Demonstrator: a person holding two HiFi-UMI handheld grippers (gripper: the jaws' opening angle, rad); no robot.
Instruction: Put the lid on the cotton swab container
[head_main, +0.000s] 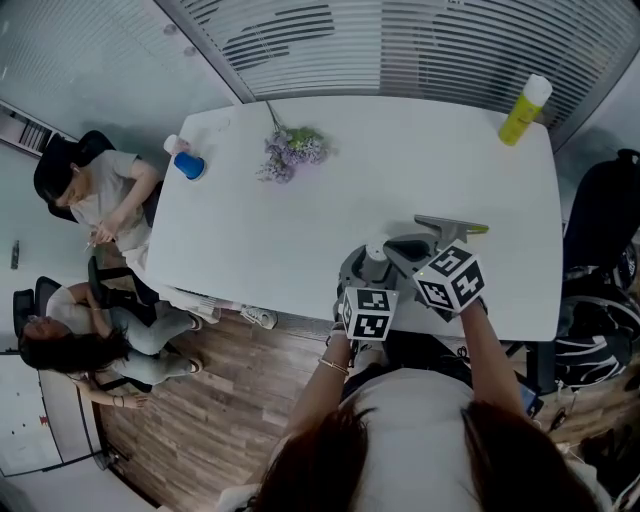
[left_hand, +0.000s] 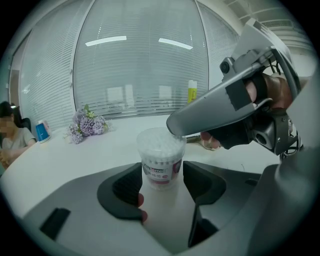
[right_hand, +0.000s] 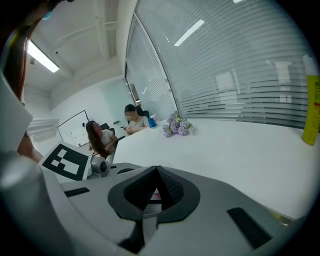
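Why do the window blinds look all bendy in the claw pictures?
Left gripper view: the wide-angle lens bows the blinds into a dome; right gripper view: they curve likewise, with dark corners; head view: the table edges bulge slightly.

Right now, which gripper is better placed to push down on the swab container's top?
Right. The left gripper has its jaws clamped on the cotton swab container, steadying it. The right gripper, jaws together, sits at its top rim.
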